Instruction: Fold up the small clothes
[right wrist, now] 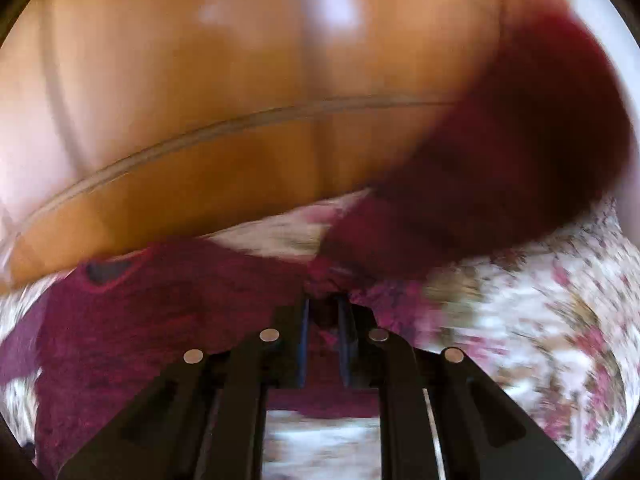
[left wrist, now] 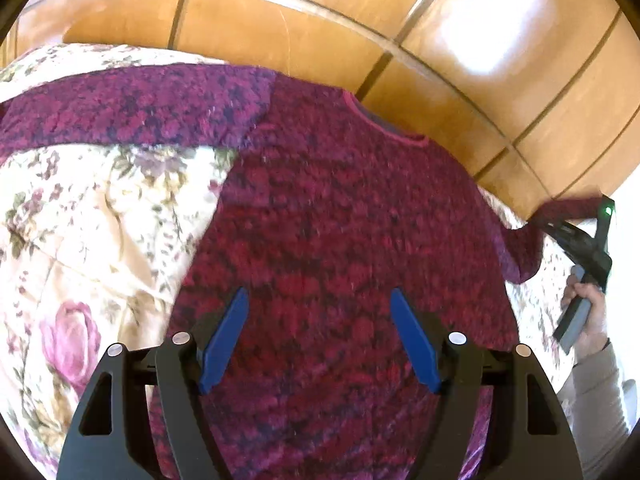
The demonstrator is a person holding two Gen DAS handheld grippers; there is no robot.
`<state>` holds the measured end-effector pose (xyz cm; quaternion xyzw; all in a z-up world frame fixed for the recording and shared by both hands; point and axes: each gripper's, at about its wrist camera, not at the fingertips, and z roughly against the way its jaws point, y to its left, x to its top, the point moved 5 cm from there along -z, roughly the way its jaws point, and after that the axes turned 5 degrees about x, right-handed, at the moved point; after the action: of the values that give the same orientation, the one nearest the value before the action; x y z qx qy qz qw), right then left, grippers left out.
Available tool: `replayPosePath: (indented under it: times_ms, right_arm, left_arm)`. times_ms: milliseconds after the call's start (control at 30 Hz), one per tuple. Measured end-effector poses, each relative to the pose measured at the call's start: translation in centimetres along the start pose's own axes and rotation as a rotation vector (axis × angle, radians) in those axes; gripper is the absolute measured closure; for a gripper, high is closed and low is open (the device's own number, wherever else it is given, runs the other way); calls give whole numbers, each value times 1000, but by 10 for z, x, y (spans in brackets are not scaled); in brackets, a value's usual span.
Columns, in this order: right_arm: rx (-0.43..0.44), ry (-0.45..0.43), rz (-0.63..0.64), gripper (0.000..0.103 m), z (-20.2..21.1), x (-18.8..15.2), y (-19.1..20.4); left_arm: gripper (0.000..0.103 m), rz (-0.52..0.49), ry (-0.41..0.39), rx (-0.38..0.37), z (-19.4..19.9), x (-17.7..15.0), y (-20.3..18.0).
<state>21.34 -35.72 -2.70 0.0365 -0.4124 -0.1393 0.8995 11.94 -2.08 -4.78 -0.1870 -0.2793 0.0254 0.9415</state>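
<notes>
A small knitted sweater (left wrist: pixel 340 220) in dark red and purple lies flat on a floral bedspread (left wrist: pixel 80 220), neckline (left wrist: pixel 384 124) at the far side. Its left sleeve (left wrist: pixel 120 116) stretches out to the left. My left gripper (left wrist: pixel 318 296) hovers over the sweater's body, open, with nothing between its blue fingers (left wrist: pixel 228 332). At the right edge my right gripper (left wrist: pixel 554 222) is shut on the right sleeve (left wrist: pixel 520 252), lifted off the bed. In the blurred right wrist view the right gripper (right wrist: pixel 323 304) pinches knit fabric, and the sleeve (right wrist: pixel 500 184) hangs up and to the right of it.
A glossy wooden panelled board (left wrist: pixel 280 32) rises right behind the bed's far edge. A person's hand (left wrist: pixel 592 312) in a pale sleeve holds the right gripper's handle. The floral bedspread (right wrist: pixel 540 320) spreads to both sides of the sweater.
</notes>
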Motion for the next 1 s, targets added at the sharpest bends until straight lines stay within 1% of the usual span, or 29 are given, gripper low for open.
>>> replayPosePath:
  times_ms: [33, 67, 133, 200, 233, 267, 333, 367, 400, 467, 533, 600, 667, 733, 800, 933, 1000]
  right_arm:
    - [21, 6, 29, 92, -4, -1, 18]
    - [55, 19, 77, 92, -11, -5, 47]
    - [112, 48, 140, 92, -20, -14, 90]
    - [171, 89, 214, 92, -33, -29, 136]
    - [207, 125, 259, 92, -41, -40, 161]
    - [229, 150, 288, 92, -45, -48, 176]
    - [235, 173, 343, 90, -53, -63, 201]
    - [256, 186, 353, 80, -55, -70, 211]
    - [282, 192, 347, 57, -54, -74, 216]
    - [291, 172, 340, 41, -46, -75, 216]
    - [303, 168, 325, 39, -39, -76, 209]
    - [312, 161, 301, 28, -24, -80, 198]
    - [303, 153, 271, 26, -13, -86, 178]
    - [314, 162, 209, 25, 2, -91, 155]
    - [343, 178, 87, 19, 6, -94, 123]
    - [386, 190, -112, 16, 3, -96, 77]
    - [400, 187, -166, 15, 1, -95, 66]
  left_arm:
    - [31, 3, -7, -4, 2, 4, 1]
    - [31, 6, -16, -6, 3, 7, 2]
    - [31, 15, -25, -9, 4, 16, 4]
    - [31, 35, -29, -22, 3, 20, 9]
    - [31, 46, -28, -27, 1, 23, 11]
    - [31, 54, -27, -28, 0, 25, 14]
    - [31, 69, -17, -35, -5, 28, 18]
    - [31, 73, -13, -36, -8, 29, 21]
    - [31, 76, -12, -33, -9, 30, 22]
    - [31, 78, -6, -31, -14, 31, 26]
    - [31, 79, -2, -27, -18, 33, 29]
    - [31, 77, 0, -21, -24, 36, 31]
    - [31, 79, 1, -24, -30, 41, 31]
    - [31, 75, -1, -25, -36, 49, 30]
    - [31, 65, -4, -25, -43, 58, 29]
    - [31, 60, 6, -30, -64, 84, 18]
    - [31, 53, 5, -29, -77, 99, 11]
